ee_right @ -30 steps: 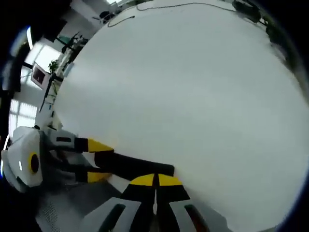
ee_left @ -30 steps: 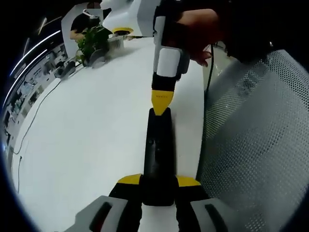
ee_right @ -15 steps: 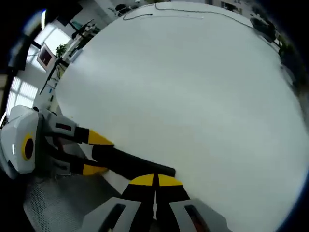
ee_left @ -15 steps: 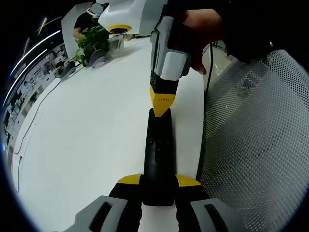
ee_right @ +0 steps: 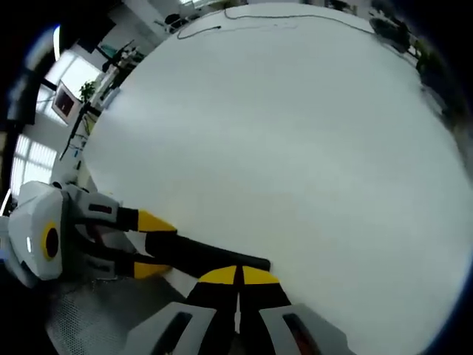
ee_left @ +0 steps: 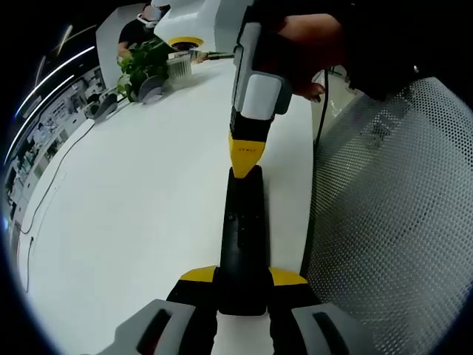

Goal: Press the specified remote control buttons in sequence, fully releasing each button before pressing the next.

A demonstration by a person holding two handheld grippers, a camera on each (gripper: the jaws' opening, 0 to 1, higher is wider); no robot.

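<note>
Everything here I place against the remote point(ee_left: 243, 237), a long black bar lying on the white surface point(ee_left: 133, 207) close to its edge.

In the left gripper view, a plant point(ee_left: 144, 63) stands far off beyond the remote's far end, to its left, with a cable point(ee_left: 55, 174) trailing over the surface on that same side. My left tongs point(ee_left: 243, 277) pinch the near end of the remote, one yellow tip on each long side of it. My right tongs point(ee_left: 244, 157) come down at the remote's far end with their yellow tips pressed together into one point, and that point touches the top of the remote. My hand point(ee_left: 307, 41) grips the right tool above it. To the right of the remote, past the surface edge, is a mesh chair back point(ee_left: 392, 214).

In the right gripper view, the left tongs point(ee_right: 144, 244) enter from the left and clamp one end of the remote point(ee_right: 203, 255). My right tongs point(ee_right: 238, 276) sit pressed together over its other end, yellow tips meeting with only a thin seam between them. The surface point(ee_right: 295, 148) spreads wide beyond the remote.
</note>
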